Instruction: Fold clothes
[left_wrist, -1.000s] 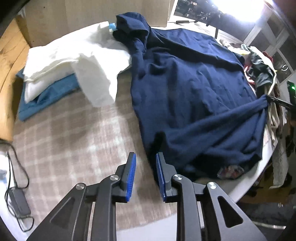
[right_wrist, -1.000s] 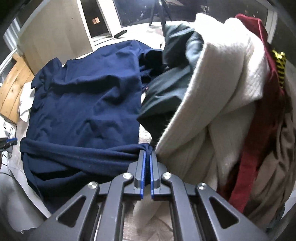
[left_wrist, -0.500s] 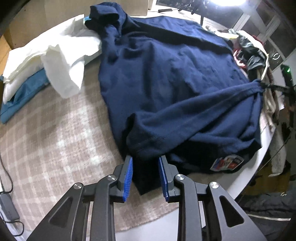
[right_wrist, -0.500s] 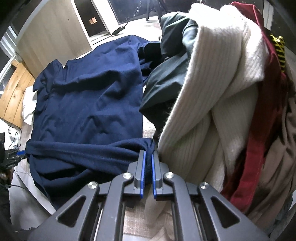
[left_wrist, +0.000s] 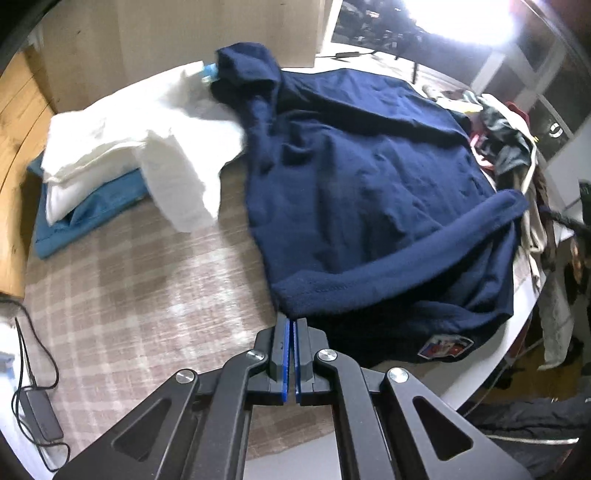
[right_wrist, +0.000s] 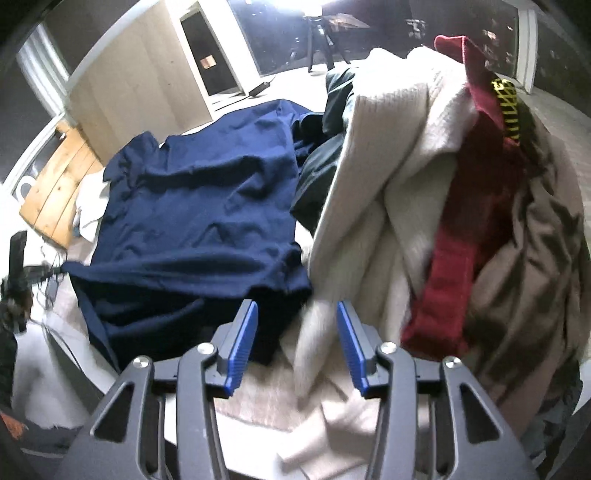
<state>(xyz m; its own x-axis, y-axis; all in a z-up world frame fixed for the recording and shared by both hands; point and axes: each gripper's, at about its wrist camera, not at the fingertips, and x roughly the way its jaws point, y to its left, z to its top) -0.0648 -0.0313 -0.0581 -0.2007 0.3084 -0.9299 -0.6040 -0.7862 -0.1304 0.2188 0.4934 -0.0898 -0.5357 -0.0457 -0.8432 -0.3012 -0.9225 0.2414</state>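
Navy sweatshirt (left_wrist: 369, 177) spread on checked tablecloth (left_wrist: 129, 280), bottom hem folded up. Unsorted clothes pile (right_wrist: 424, 206) beside it. Left gripper (left_wrist: 290, 325) just closed, pinching hem corner. Right gripper (right_wrist: 297, 314) just opened, fingers apart, nothing clamped.

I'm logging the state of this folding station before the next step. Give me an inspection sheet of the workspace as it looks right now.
Surface: table with checked cloth, partly bare.
Job's things: navy sweatshirt spread flat, bottom hem rolled up over its body.
Clutter: folded white garments on a teal garment; unfolded heap with cream knit, red garment and beige garment.
Grippers: left claw has just closed, shut on the sweatshirt hem; right claw has just been opening, open, nothing pinched.
Cables: black cable and adapter at the table edge.
Surroundings: wooden panel, pale cabinet.
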